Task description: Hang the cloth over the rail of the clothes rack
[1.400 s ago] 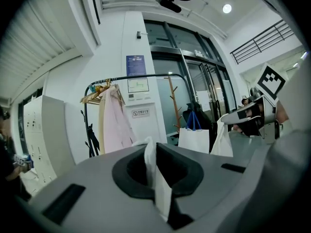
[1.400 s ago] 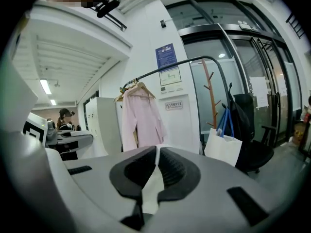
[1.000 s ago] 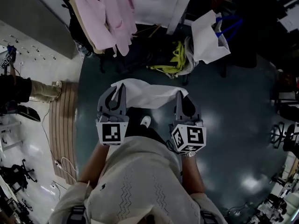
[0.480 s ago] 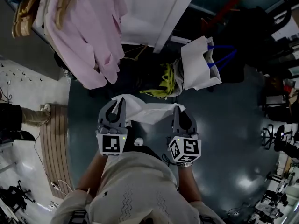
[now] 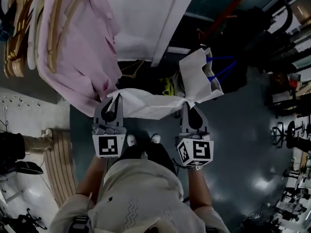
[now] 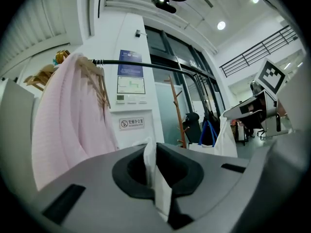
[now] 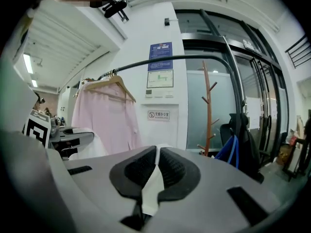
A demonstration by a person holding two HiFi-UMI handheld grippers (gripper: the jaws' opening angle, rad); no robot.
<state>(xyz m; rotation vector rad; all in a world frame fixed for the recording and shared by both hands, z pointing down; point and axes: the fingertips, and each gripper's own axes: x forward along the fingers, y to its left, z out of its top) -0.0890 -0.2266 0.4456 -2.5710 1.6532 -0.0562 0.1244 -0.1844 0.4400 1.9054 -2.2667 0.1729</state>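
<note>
We held the white cloth (image 5: pixel 146 107) taut in mid-air between the left gripper (image 5: pixel 113 105) and the right gripper (image 5: pixel 191 109), each clamped on one end, short of the rack's rail (image 6: pixel 146 63), where it might have snagged the pink shirt (image 5: pixel 82 47) or slipped a thin pinch.

Left gripper (image 6: pixel 153 155) pinches white cloth (image 6: pixel 164 196) between 2 jaws — ahead, pink garment (image 6: pixel 63 125) hangs on black rail (image 6: pixel 146 63).

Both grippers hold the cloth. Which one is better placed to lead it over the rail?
Right, probably. Both are shut on the cloth, but the rail ahead of the right gripper is bare, while the left gripper faces the pink shirt.
</note>
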